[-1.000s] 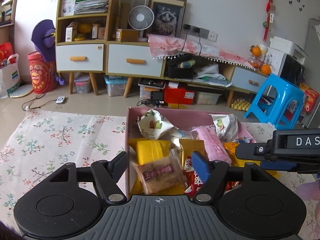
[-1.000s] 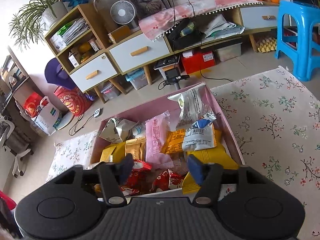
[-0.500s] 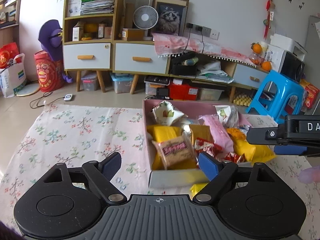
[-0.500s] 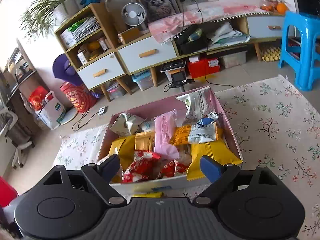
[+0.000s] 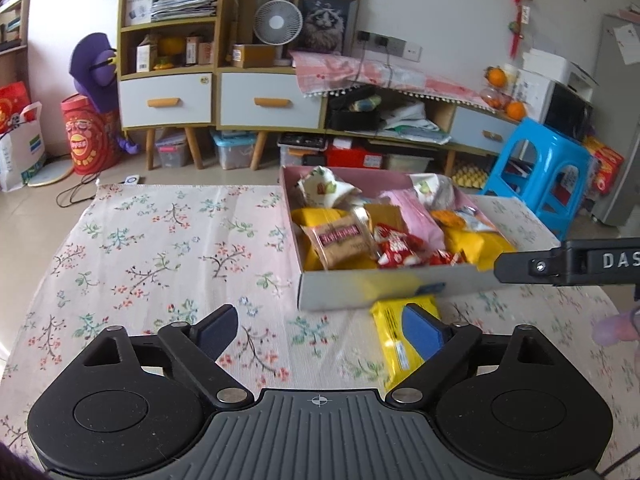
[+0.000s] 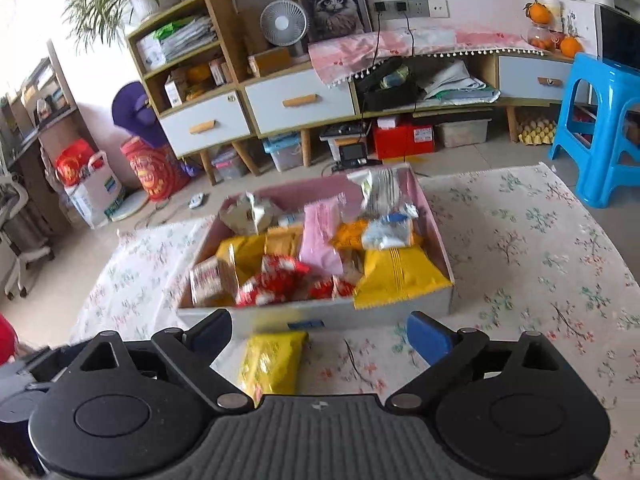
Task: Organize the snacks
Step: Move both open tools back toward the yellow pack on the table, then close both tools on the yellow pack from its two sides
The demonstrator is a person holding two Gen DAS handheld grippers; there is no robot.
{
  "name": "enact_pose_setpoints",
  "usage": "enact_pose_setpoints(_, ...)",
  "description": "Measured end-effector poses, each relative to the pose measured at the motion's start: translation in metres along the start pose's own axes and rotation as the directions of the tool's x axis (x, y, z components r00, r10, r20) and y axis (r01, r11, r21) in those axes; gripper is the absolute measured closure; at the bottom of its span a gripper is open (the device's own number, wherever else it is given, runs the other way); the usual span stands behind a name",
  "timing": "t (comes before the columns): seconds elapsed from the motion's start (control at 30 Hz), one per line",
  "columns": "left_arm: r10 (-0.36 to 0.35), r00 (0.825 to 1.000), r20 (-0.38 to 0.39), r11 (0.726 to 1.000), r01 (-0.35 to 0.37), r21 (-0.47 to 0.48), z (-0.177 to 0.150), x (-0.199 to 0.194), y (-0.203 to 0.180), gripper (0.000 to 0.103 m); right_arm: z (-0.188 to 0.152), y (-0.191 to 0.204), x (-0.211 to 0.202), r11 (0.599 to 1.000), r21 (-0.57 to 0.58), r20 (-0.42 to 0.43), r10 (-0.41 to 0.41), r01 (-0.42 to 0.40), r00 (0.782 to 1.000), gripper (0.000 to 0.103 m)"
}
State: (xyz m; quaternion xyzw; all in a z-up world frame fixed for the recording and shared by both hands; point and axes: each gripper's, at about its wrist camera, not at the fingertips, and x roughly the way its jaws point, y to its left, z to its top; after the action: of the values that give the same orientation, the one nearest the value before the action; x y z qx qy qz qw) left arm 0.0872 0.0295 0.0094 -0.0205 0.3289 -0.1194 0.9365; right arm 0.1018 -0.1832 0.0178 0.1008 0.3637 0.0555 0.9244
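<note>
A pink box (image 6: 434,220) brims with snacks on the floral cloth; one yellow packet (image 6: 272,360) lies outside its near wall, long axis pointing boxward, nearer the left gripper (image 5: 320,336). Both grippers' jaws have just been opening and stand spread, empty, as on the right gripper (image 6: 320,332).

A box (image 5: 384,288) sits on the table (image 5: 168,240), toward the right side in the left wrist view. Many snack bags (image 5: 340,236) lie in the box, packed close together. One snack pack (image 5: 396,340) lies on the table just in front of the box. Behind the table is the floor, and behind that a cabinet (image 5: 216,96) stands against the wall. A fan (image 5: 278,24) sits on the cabinet. A stool (image 5: 540,172) stands to the right, behind the table.
</note>
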Motion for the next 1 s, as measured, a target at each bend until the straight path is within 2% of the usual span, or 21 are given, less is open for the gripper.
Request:
enact_pose_setpoints(0.1,-0.018,1.0,0.005,1.0,0.018,0.02,-0.006,-0.009,0.0,0.009,-0.004,0.001,-0.004,0.999,-0.043,-0.006,-0.007,0.006,1.0,0.017)
enact_pose_setpoints(0.27,-0.027,1.0,-0.013,0.999,0.028,0.042,-0.018,-0.016,0.004,0.008,-0.009,0.001,-0.012,0.991,-0.13,0.032,-0.038,0.042,0.999,0.015)
enact_pose_setpoints(0.43,-0.043,0.997,-0.056,0.998,0.045,0.033,-0.033,-0.015,0.011,0.008,-0.017,0.0,-0.009,0.99,-0.132,0.021,-0.049,0.052,0.999,0.015)
enact_pose_setpoints(0.6,-0.072,0.994,-0.084,0.995,0.077,0.058,-0.045,-0.006,0.008,0.008,-0.024,0.005,-0.006,0.991,-0.134,-0.01,0.003,-0.005,1.0,0.015)
enact_pose_setpoints(0.7,-0.121,0.988,-0.094,0.989,0.127,0.071,-0.049,0.004,0.003,0.008,-0.027,0.01,0.001,0.991,-0.128,-0.033,0.032,-0.036,0.999,0.015)
enact_pose_setpoints(1.0,-0.201,0.975,-0.095,0.975,0.208,0.077,-0.055,0.027,-0.004,0.011,-0.027,0.008,0.026,0.994,-0.052,-0.089,0.096,-0.101,0.991,0.024)
